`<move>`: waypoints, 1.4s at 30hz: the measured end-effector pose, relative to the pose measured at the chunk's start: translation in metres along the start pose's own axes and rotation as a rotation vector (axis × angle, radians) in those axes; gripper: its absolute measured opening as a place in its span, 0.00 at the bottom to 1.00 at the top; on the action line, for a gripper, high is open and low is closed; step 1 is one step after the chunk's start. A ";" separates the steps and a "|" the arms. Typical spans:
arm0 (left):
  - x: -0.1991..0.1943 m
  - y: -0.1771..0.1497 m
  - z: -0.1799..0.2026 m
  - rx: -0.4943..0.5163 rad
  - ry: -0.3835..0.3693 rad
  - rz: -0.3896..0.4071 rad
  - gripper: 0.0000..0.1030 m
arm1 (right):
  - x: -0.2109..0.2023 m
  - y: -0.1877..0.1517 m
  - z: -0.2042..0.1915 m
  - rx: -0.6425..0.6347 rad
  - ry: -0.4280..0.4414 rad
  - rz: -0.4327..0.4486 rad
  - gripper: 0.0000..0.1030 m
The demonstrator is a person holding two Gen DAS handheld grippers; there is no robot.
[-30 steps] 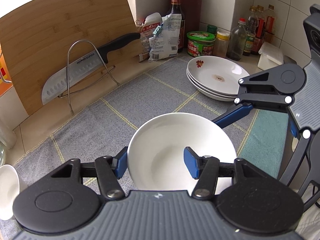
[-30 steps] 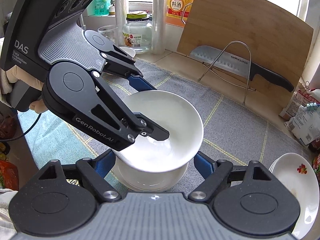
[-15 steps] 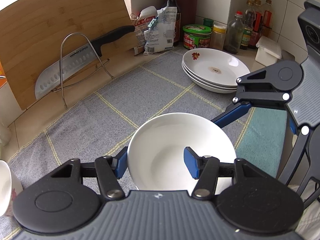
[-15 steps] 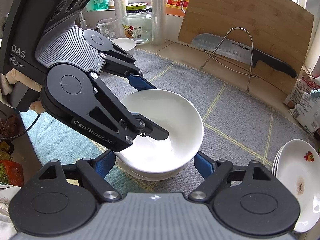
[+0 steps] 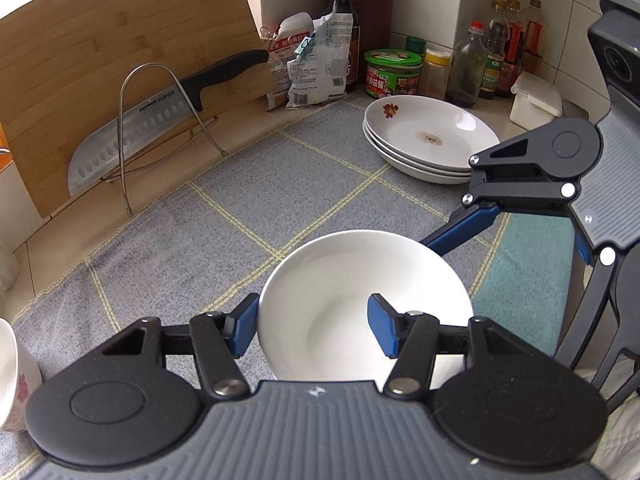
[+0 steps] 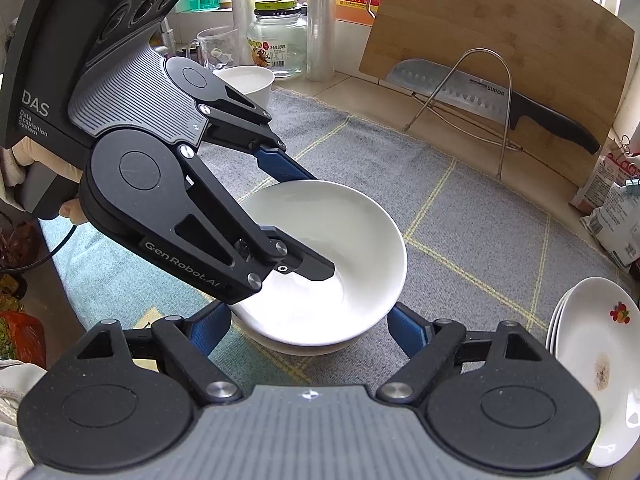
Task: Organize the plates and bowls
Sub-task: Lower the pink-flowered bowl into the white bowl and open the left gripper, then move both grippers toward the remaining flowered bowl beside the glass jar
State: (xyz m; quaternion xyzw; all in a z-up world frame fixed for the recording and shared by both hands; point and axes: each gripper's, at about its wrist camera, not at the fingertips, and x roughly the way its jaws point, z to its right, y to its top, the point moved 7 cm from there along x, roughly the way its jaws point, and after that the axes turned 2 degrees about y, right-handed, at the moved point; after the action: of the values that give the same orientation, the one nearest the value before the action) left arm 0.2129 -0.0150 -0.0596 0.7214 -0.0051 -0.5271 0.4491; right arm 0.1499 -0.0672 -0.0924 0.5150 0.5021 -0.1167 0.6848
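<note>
My left gripper is shut on the rim of a plain white bowl, with one blue pad outside the wall and the other inside. The right wrist view shows that bowl sitting low over a second white bowl, of which only a thin band shows. Whether the two touch is hidden. My right gripper is shut on the lower bowl, one pad against each side. One of its blue fingers reaches in behind the upper bowl. A stack of three white plates lies at the far right.
A knife on a wire rack leans against a wooden cutting board at the back. Bottles and jars crowd the corner behind the plates. A small flowered bowl stands at the left, and another white bowl sits beyond the left gripper.
Less of the lower bowl shows under the upper one, so the two have closed together. Both bowls and grippers have shifted from the grey mat towards the teal cloth.
</note>
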 end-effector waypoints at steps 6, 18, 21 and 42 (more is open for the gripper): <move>-0.005 0.000 0.000 0.001 -0.007 0.023 0.62 | 0.002 0.002 -0.003 -0.011 -0.003 0.001 0.88; -0.039 -0.021 -0.023 -0.152 0.109 0.103 0.82 | -0.017 0.001 0.011 0.059 -0.024 0.076 1.00; -0.047 -0.032 -0.024 -0.187 0.151 0.107 0.82 | -0.024 -0.003 0.021 0.093 -0.059 0.098 1.00; -0.073 -0.074 -0.046 -0.368 0.240 0.160 0.83 | -0.012 -0.023 0.044 0.229 -0.111 0.082 1.00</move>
State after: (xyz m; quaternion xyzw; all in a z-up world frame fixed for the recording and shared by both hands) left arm 0.1808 0.0935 -0.0505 0.6823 0.0873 -0.3922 0.6107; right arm 0.1539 -0.1178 -0.0976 0.6027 0.4252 -0.1738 0.6525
